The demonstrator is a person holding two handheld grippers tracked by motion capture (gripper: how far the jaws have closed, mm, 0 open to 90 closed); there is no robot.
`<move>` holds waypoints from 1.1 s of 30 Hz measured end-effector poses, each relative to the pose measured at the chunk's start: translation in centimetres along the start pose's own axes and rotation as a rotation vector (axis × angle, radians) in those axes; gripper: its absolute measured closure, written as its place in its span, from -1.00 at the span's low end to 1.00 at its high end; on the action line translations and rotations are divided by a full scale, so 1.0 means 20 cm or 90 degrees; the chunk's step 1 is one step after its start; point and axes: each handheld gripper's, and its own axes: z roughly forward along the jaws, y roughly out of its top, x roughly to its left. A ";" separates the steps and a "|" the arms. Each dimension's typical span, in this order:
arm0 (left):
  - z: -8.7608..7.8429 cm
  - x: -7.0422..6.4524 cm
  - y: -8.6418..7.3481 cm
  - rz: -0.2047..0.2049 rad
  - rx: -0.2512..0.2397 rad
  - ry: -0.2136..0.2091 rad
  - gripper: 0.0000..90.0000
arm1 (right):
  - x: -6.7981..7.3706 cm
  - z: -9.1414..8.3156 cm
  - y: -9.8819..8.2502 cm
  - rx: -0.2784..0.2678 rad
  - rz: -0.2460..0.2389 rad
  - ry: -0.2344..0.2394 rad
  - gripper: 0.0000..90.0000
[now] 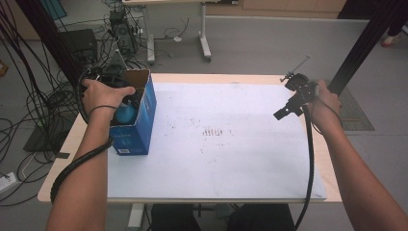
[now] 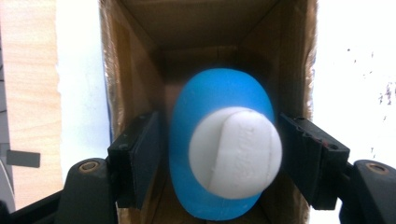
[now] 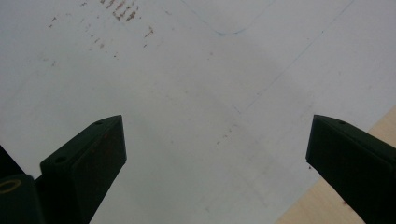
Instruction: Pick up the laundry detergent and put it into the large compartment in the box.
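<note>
While my left hand [image 1: 98,94] covers the left gripper [image 2: 217,154] from above, its released jaws flank the blue bottle [image 2: 210,98] inside the cardboard box [image 1: 144,108]; the bottle's base is cut off. Right gripper [image 3: 217,154] hangs wide, empty.

The table [image 1: 216,192] is seen from above and behind. The open box [image 2: 140,56] is looked into from close above along the left gripper [image 2: 219,154]. The white sheet [image 3: 187,116], shared with the high view, is seen close past the right gripper [image 3: 217,154].

Bottle [image 2: 219,154] inside box [image 1: 139,120]; box on sheet [image 1: 231,144], table's [image 1: 77,139] left side.
</note>
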 end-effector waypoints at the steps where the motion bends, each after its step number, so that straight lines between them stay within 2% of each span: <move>1: -0.01 0.00 0.00 0.000 -0.002 0.000 -0.30 | 0.00 0.00 0.00 0.000 0.001 0.000 -0.90; 13: -0.09 -0.02 0.00 0.008 -0.013 0.000 -0.41 | 0.01 0.00 0.00 -0.001 -0.002 -0.001 -0.90; 28: -0.21 -0.09 -0.01 0.033 -0.029 -0.016 -0.75 | 0.02 0.00 0.01 0.001 -0.005 -0.003 -0.90; 33: -0.26 -0.11 -0.02 0.039 -0.037 -0.019 -0.81 | 0.02 0.00 0.01 0.003 -0.005 -0.001 -0.90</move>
